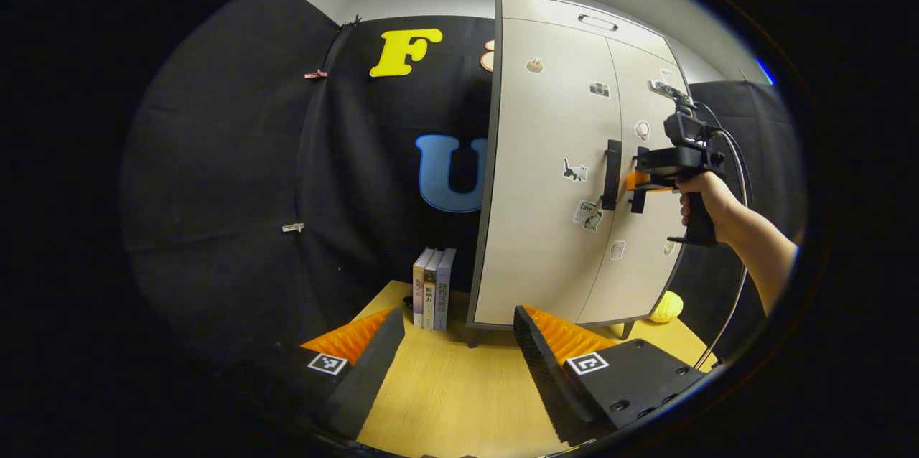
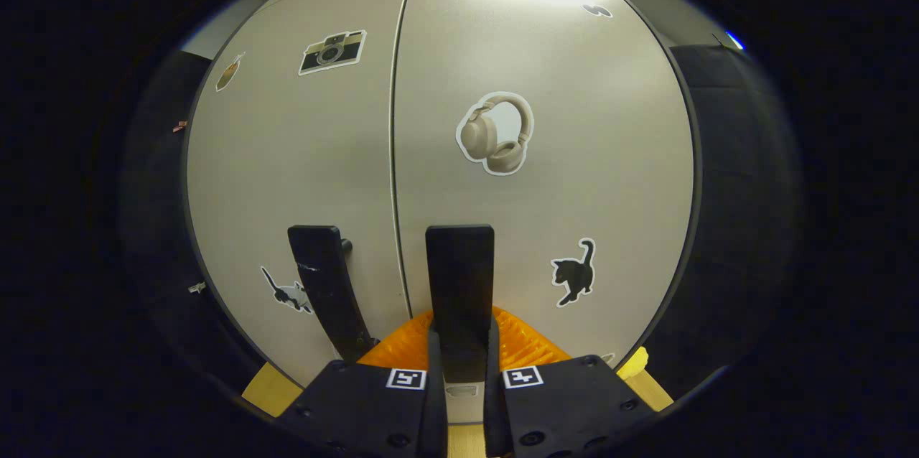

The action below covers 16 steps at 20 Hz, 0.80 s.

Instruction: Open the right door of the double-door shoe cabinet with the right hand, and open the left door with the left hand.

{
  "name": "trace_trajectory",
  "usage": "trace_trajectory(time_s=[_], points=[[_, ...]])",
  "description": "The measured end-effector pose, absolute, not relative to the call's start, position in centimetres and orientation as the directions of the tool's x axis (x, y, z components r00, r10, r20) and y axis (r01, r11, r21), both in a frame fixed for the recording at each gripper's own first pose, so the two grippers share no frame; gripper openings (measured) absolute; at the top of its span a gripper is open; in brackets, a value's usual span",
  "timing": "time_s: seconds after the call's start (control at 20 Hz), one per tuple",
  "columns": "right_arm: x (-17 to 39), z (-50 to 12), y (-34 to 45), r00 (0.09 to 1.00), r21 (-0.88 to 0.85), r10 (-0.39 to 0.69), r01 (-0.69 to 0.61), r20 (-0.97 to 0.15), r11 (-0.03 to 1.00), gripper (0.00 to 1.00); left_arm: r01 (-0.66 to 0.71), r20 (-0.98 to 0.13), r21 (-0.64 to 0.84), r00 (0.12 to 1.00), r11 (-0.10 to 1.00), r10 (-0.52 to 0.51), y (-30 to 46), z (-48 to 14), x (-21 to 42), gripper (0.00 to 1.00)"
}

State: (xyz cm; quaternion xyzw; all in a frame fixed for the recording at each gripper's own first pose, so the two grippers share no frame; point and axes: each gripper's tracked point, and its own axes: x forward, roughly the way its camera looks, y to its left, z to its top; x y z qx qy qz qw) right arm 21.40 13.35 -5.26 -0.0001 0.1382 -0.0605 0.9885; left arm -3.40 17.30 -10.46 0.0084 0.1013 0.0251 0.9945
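right tongs (image 2: 459, 354) around upright handle (image 2: 459, 286)

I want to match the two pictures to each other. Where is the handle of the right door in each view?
Left gripper view: the right door handle is right of centre, at the tips of the right tongs, held by a hand.
Right gripper view: the right door handle is at lower centre, rising between the tongs' fingers.
Shared landmark: the headphones sticker, above that handle.
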Motion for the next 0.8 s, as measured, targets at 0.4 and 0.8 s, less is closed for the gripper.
trace_trajectory(time_s=[0.4,0.8], points=[[20.8,-5.3,13.5,0.956,-0.001,-0.053,0.055,-0.288,0.998,0.14,0.021,-0.185,0.064,0.983,0.998,-0.008,14.3,-9.5,-4.1,0.95],[18.4,-4.5,13.0,0.954,0.057,0.114,-0.102,-0.277,0.993,0.14,0.000,-0.114,0.128,0.993,0.992,0.014,8.2,-5.7,-5.4,0.95]])
